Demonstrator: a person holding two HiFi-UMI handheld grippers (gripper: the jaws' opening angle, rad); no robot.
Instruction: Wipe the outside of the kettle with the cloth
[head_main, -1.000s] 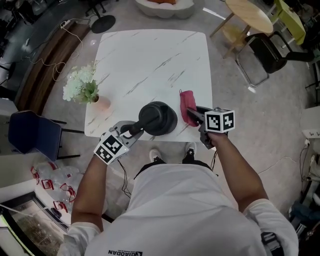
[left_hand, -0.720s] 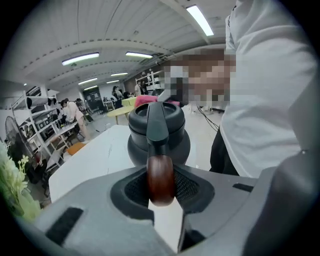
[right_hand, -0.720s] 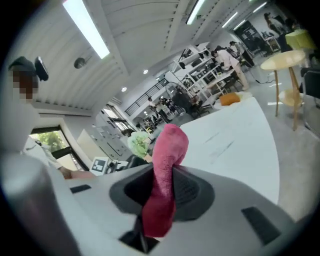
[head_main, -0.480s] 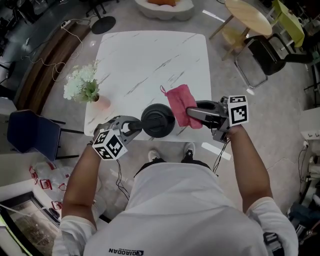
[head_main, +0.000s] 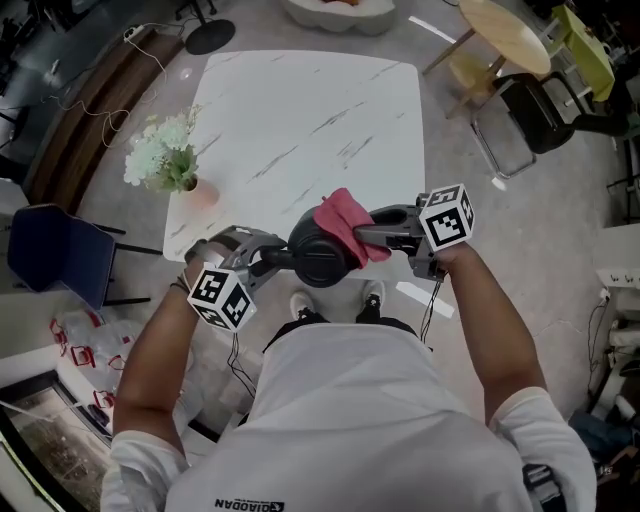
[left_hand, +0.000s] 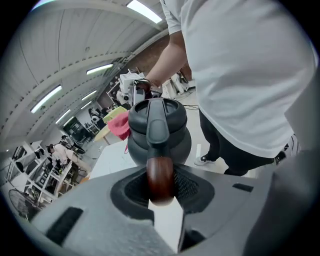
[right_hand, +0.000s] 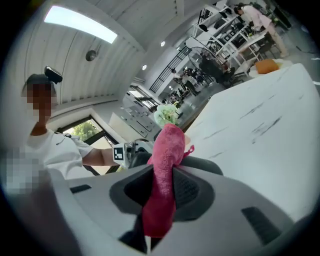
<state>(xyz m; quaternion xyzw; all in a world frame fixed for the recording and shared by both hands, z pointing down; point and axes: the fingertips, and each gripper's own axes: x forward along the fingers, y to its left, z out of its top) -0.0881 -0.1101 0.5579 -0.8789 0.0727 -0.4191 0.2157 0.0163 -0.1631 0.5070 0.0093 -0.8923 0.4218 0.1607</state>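
A dark round kettle (head_main: 318, 256) hangs at the near edge of the white marble table (head_main: 300, 110). My left gripper (head_main: 272, 259) is shut on its brown wooden handle (left_hand: 160, 179), and the kettle's body (left_hand: 159, 134) fills the left gripper view beyond the jaws. My right gripper (head_main: 364, 236) is shut on a pink cloth (head_main: 343, 224), which lies against the kettle's upper right side. In the right gripper view the cloth (right_hand: 166, 167) stands up between the jaws, with the dark kettle (right_hand: 206, 165) just behind it. The pink cloth (left_hand: 119, 125) also shows at the kettle's left in the left gripper view.
A vase of white flowers (head_main: 163, 165) stands at the table's left edge. A blue chair (head_main: 52, 266) is on the floor to the left. A round wooden table (head_main: 500, 30) and chairs stand at the upper right. The person's feet (head_main: 335, 300) are under the kettle.
My right gripper has lifted the cloth off the table and carried it left onto the kettle. My left gripper has rolled with the kettle's handle in it.
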